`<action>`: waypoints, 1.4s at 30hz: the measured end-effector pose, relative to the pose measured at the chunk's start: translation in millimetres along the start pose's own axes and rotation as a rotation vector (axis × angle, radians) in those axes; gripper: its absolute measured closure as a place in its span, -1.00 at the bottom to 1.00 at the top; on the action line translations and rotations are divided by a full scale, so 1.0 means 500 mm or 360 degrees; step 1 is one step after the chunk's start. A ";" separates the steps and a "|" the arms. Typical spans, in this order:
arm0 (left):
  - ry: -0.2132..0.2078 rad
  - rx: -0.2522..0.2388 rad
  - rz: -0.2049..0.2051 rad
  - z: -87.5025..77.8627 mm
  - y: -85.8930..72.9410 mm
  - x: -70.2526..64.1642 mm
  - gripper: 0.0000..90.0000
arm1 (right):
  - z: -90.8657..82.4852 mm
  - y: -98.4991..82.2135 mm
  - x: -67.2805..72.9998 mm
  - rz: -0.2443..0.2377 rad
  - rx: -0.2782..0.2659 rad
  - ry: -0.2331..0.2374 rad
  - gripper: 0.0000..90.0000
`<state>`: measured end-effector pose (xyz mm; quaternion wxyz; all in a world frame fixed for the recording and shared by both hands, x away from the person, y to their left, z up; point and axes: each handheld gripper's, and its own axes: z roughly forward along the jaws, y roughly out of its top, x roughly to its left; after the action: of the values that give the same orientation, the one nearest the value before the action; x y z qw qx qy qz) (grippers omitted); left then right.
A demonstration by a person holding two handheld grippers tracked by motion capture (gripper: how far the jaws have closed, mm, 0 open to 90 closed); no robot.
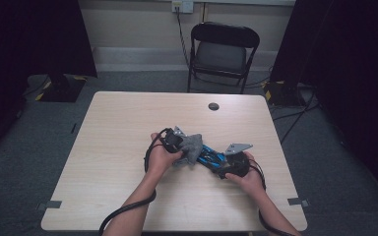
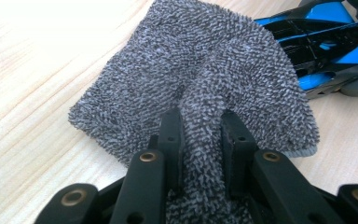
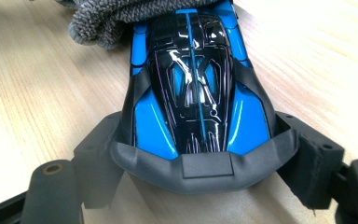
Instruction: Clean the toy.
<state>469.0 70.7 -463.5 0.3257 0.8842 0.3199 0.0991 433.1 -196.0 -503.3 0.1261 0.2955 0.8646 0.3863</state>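
With the right gripper [image 3: 200, 154] clamping the blue toy car [image 3: 196, 88] steady on the bench [image 1: 128, 128], the left gripper [image 2: 200, 135], fingers pinching the grey cloth [image 2: 191, 70], should wipe along the body gently.

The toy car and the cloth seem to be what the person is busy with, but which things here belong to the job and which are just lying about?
In use:
- blue and black toy car, clamped at one end by the right gripper
- grey cloth, pinched in the left gripper, lying over the car's far end

Just there:
- folding chair behind the table
- wall socket
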 end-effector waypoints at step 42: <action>0.0021 -0.0319 0.0021 -0.132 -0.013 -0.024 0.63 | 0.000 0.000 0.000 0.0000 0.0000 -0.0002 -0.47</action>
<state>431.1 100.7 -416.6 0.4097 0.8486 0.3047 0.1384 433.0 -196.0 -503.3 0.1265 0.2957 0.8645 0.3862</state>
